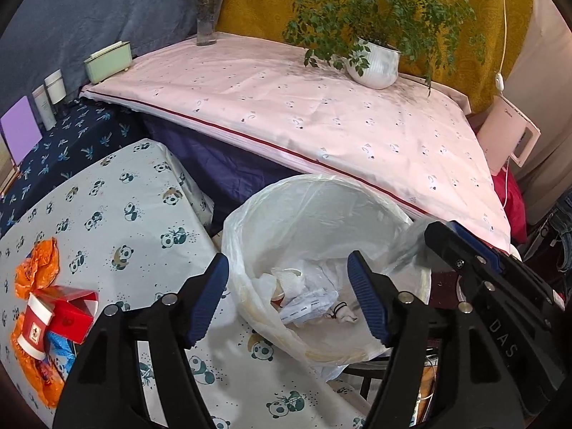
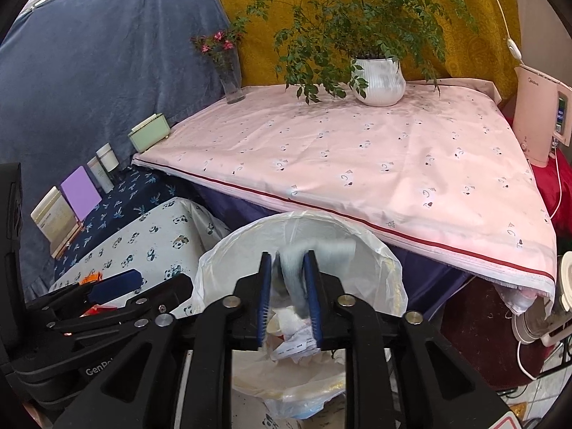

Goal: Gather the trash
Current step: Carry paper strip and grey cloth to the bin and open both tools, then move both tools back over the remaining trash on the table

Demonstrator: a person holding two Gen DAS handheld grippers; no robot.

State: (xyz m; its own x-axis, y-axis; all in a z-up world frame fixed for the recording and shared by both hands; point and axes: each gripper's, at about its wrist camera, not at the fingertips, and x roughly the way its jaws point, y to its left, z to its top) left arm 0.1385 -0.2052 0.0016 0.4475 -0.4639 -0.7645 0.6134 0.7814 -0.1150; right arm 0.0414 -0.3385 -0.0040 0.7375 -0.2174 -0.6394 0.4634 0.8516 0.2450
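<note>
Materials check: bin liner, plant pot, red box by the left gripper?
Bin liner: thin translucent plastic film, by its wrinkles and see-through glossy folds.
Plant pot: probably glazed ceramic, white, ribbed with a soft sheen; could be plastic.
Red box: looks like printed cardboard, with an open, creased flap and sharp folded edges.

I count two claws, the left claw (image 1: pixel 287 298) and the right claw (image 2: pixel 290 298). One lined bin (image 1: pixel 321 214). One red box (image 1: pixel 69 312) and one orange bag (image 1: pixel 37 261) on the panda worktop (image 1: pixel 118 221). One potted plant (image 1: pixel 377 64), one flower vase (image 1: pixel 207 18), one green box (image 1: pixel 107 60), two white jars (image 1: pixel 50 96), one kettle (image 2: pixel 540 114).
</note>
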